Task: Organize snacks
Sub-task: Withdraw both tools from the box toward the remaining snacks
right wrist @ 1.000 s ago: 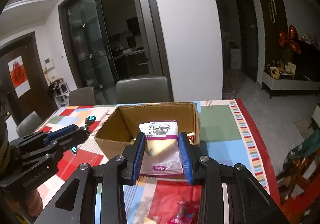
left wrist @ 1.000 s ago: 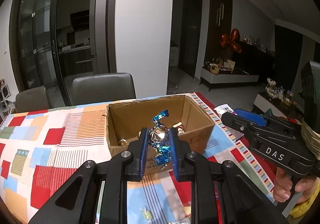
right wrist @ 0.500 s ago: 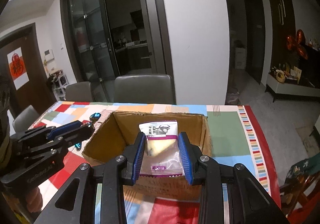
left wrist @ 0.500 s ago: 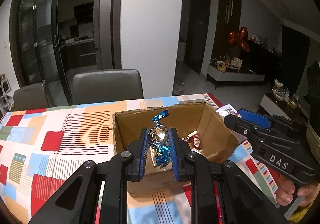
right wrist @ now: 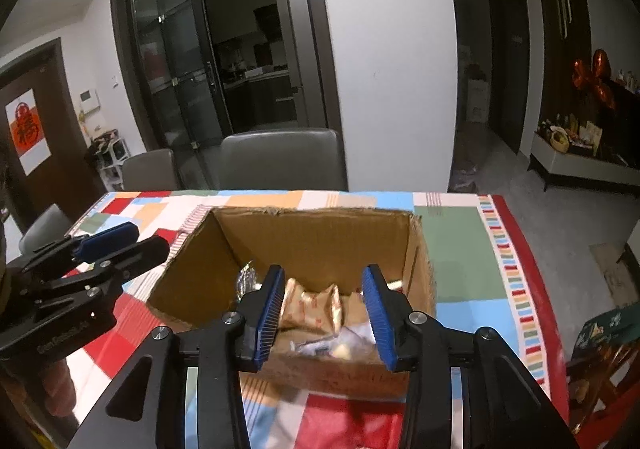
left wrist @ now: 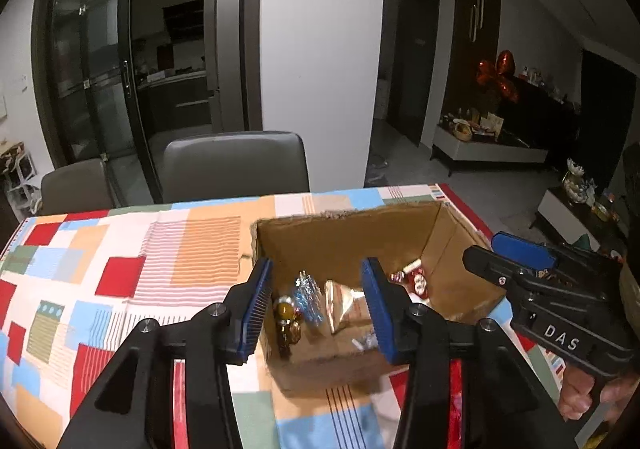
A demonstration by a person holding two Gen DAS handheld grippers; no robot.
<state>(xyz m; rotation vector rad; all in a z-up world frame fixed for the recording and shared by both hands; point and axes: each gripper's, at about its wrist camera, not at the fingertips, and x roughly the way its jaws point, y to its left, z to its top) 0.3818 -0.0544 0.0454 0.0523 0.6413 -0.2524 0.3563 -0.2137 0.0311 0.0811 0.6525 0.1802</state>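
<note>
I've let go of both snacks, so my left gripper point(left wrist: 316, 305) and right gripper point(right wrist: 323, 313) gape empty over the cardboard box point(right wrist: 320, 237), blue foil candy point(left wrist: 307, 299) and white packet point(right wrist: 324, 347) lying inside.

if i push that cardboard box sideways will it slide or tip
The box likely slides: it looks wide and low, sitting flat on the tablecloth. It is probably light, holding only a few small snacks. The cloth may bunch under it.
</note>
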